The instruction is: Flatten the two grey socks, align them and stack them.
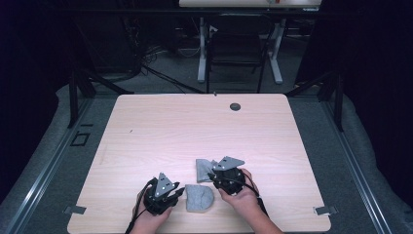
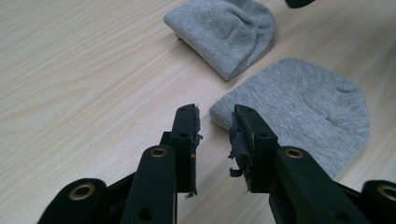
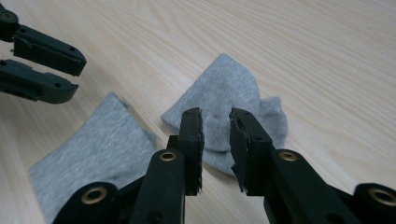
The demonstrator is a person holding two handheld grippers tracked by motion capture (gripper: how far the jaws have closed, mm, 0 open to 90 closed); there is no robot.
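Observation:
Two folded grey socks lie near the table's front edge. The nearer sock [image 1: 198, 198] [image 2: 303, 112] [image 3: 93, 144] has my left gripper [image 1: 179, 193] [image 2: 215, 119] just at its left corner. That gripper is open by a narrow gap, with nothing between its jaws. The farther sock [image 1: 202, 169] [image 2: 224, 32] [image 3: 229, 93] is rumpled, and my right gripper [image 1: 212, 174] [image 3: 215, 119] hangs over its near part, open a little and empty. The left gripper [image 3: 56, 70] also shows at the upper left of the right gripper view.
The light wooden table [image 1: 195, 126] has a dark round grommet [image 1: 235, 106] near its far edge. Metal brackets [image 1: 325, 210] sit at its front corners. Beyond the table stand a dark chair [image 1: 236, 53] and white desk legs [image 1: 201, 53].

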